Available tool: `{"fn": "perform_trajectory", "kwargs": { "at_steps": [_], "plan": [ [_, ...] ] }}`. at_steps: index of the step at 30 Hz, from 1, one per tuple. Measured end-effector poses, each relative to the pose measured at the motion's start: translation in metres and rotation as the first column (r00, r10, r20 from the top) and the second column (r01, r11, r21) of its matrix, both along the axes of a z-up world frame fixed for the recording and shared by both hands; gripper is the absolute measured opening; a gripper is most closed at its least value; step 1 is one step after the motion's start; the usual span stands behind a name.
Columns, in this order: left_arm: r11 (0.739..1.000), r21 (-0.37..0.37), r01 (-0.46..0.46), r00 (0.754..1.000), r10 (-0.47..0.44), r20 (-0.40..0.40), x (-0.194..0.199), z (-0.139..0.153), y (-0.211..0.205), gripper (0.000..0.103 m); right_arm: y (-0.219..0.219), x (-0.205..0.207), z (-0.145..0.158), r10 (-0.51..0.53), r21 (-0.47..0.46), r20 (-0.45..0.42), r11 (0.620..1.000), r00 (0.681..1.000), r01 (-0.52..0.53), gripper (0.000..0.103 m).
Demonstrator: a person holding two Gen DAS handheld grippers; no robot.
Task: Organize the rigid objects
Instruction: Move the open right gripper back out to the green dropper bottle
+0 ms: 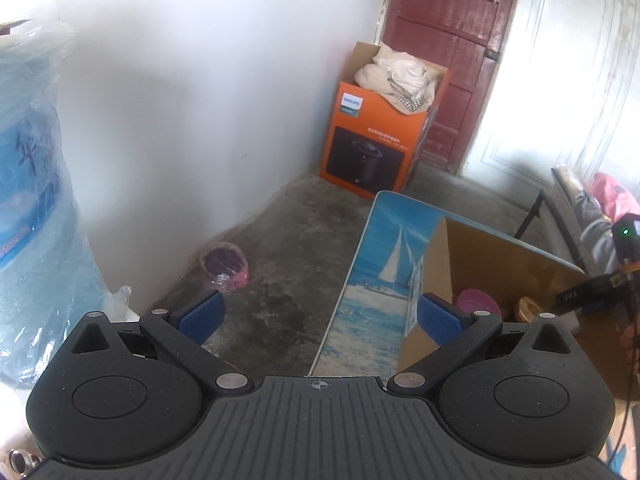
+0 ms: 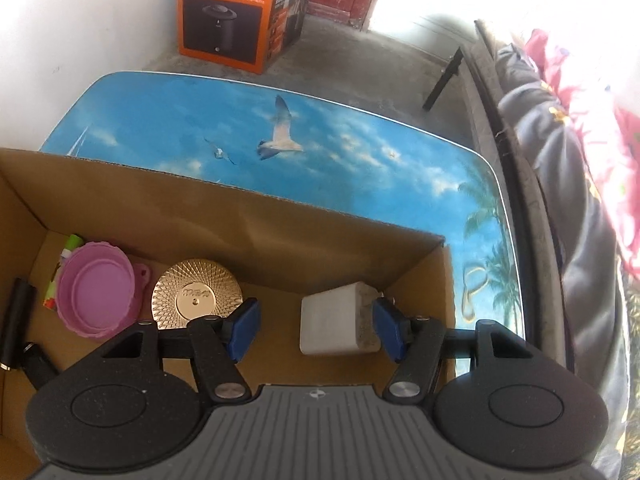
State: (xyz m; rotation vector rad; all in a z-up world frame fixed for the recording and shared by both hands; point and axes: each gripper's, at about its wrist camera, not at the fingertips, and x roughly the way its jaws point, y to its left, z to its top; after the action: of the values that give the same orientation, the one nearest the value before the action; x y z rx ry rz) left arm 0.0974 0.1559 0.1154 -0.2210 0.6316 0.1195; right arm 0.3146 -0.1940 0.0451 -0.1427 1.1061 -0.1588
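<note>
White power adapter (image 2: 340, 326): a squarish block with rounded corners and a scuffed, speckled right face, lying on the floor of the open cardboard box (image 2: 248, 208), near its right wall. The right gripper (image 2: 316, 330) points down into the box with its jaws apart; the right blue pad (image 2: 390, 330) sits just beside the adapter's scuffed face, contact not certain, while the left pad stands clear, so the adapter is not clamped.

Further box contents, leftward: a gold disc-shaped lid (image 2: 196, 292) with a radial embossed pattern, a pink collapsible bowl (image 2: 94, 294) beside it, a green-capped tube (image 2: 70, 246) behind the bowl, and a black cylindrical object (image 2: 16, 312) near the left wall.

The box rests on a table (image 2: 320, 136) printed with sky, gulls and palms.

Left wrist view: the left gripper (image 1: 318, 316) is wide open and empty, off the table's left edge over the concrete floor. Only this view shows a blue water jug (image 1: 32, 200) in plastic wrap, a pink pot (image 1: 224, 266) on the floor, and cloth (image 1: 400, 74) filling the orange Philips carton (image 1: 372, 148) by the red door (image 1: 452, 40)
</note>
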Motion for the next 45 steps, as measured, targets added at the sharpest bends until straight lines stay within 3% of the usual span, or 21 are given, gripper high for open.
{"fn": "perform_trajectory", "kwargs": {
  "at_steps": [11,15,22,28,33,45],
  "plan": [
    [0.999,-0.003,0.036,0.999,-0.036,-0.025,0.004,-0.008,-0.005,0.103,0.003,-0.007,0.0,0.026,0.108,-0.01,0.994,1.0,-0.025,0.068],
    [0.999,0.003,0.038,0.999,-0.038,-0.03,0.003,-0.008,-0.008,0.103,-0.009,-0.005,-0.009,-0.007,0.293,-0.061,0.956,0.998,0.024,0.067],
    [0.999,0.021,0.042,0.999,-0.041,-0.035,0.0,-0.008,-0.008,0.103,-0.015,-0.015,0.003,-0.015,0.318,-0.008,0.948,1.0,0.017,0.066],
    [0.999,0.005,0.046,0.998,-0.046,-0.038,0.0,-0.009,-0.01,0.103,-0.012,-0.013,0.014,-0.029,0.164,0.07,0.986,0.997,0.017,0.067],
    [0.998,0.013,0.055,0.998,-0.055,-0.034,-0.004,-0.008,-0.016,0.103,-0.009,0.0,0.003,-0.022,0.091,0.066,0.996,0.998,0.016,0.072],
    [0.998,-0.001,0.055,0.997,-0.055,-0.047,-0.004,-0.014,-0.018,0.103,0.004,0.006,-0.006,0.017,0.098,0.031,0.995,0.999,-0.02,0.086]
  ]
}}
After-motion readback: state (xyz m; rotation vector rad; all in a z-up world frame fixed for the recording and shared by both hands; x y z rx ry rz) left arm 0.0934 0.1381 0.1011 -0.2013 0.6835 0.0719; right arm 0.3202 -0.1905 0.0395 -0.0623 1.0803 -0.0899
